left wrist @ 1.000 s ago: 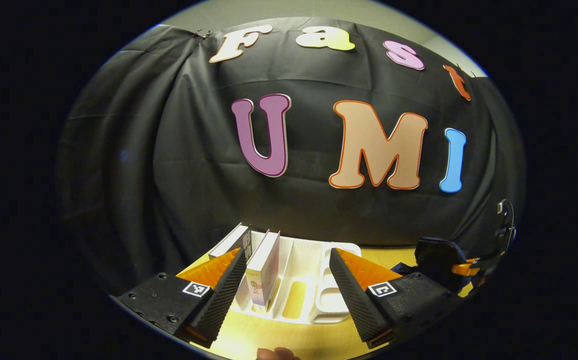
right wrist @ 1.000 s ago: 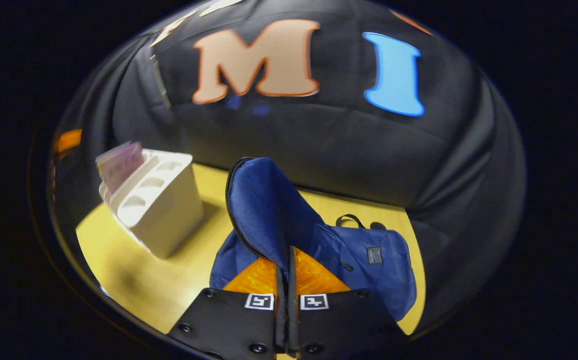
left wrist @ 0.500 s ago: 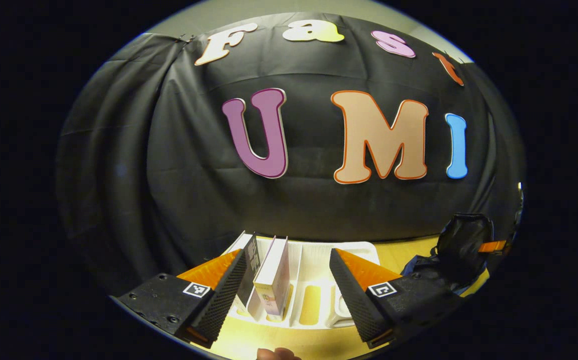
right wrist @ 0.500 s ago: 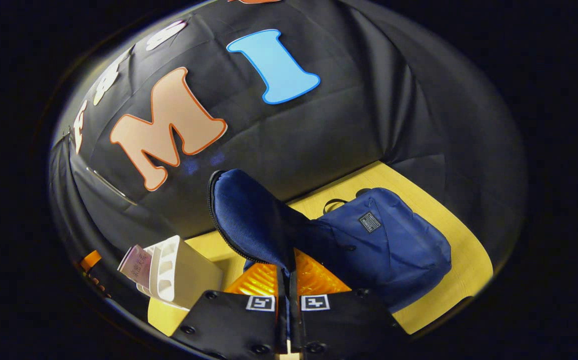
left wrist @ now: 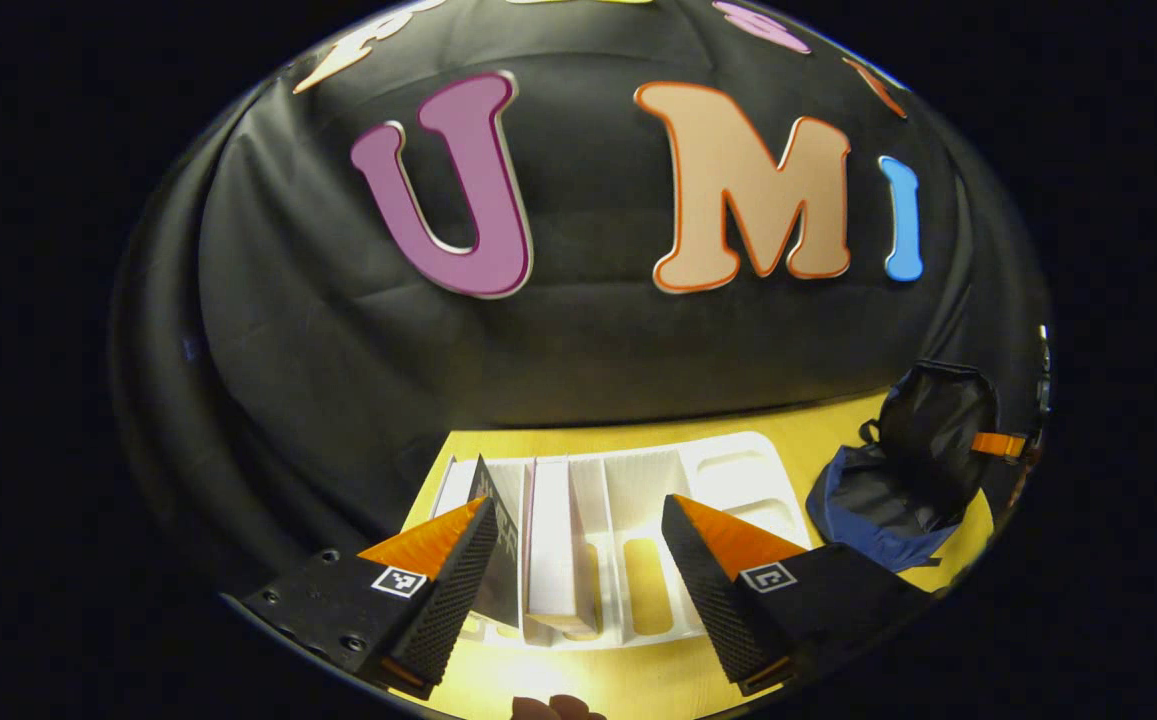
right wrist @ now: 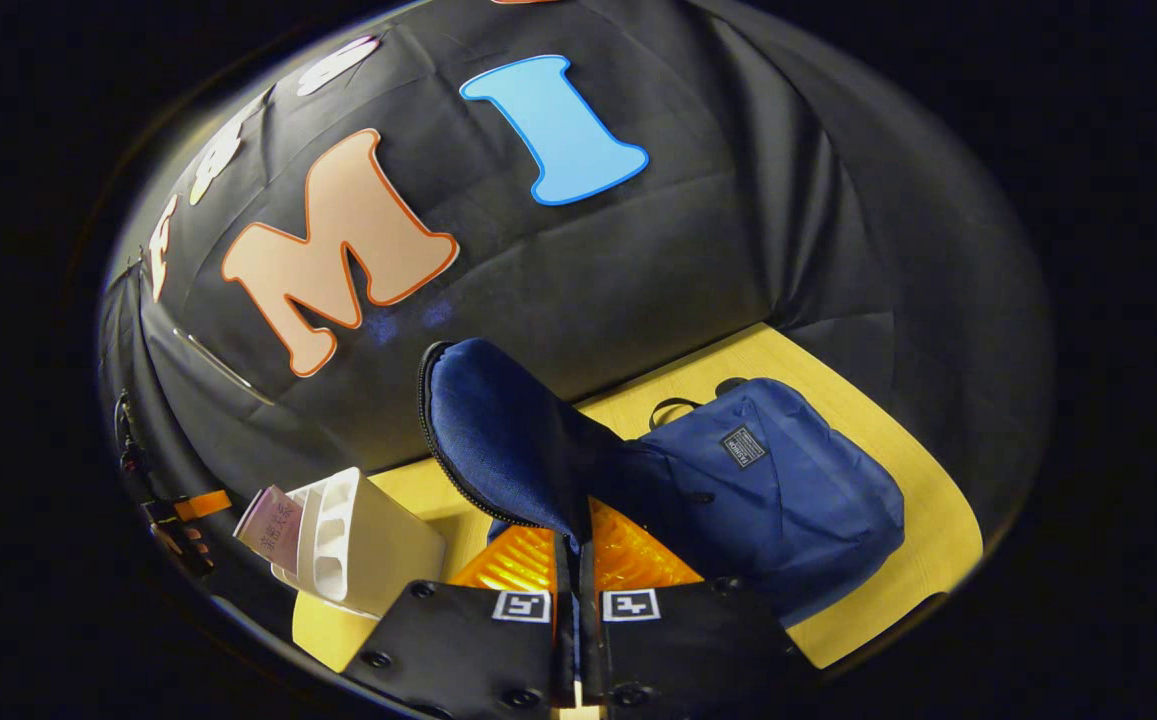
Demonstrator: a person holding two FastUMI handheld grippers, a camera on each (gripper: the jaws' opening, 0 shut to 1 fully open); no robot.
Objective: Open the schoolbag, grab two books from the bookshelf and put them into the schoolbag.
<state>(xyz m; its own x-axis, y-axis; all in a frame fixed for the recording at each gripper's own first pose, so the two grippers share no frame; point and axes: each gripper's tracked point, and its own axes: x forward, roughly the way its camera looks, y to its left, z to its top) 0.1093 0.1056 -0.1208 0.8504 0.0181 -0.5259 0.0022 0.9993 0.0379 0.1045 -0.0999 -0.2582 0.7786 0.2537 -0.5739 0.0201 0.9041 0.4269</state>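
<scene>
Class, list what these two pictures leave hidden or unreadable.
- Schoolbag interior: right gripper view, raised flap covers it.
- Dark book: left gripper view, left hand-held gripper finger hides its lower part.
- Book cover print: right gripper view, too small.

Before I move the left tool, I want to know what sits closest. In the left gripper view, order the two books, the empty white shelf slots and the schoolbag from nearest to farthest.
1. Dark book and pale book: between the left tool's fingers; too close to rank.
2. Empty shelf slots: ahead, right.
3. Schoolbag: far right on the table.
</scene>
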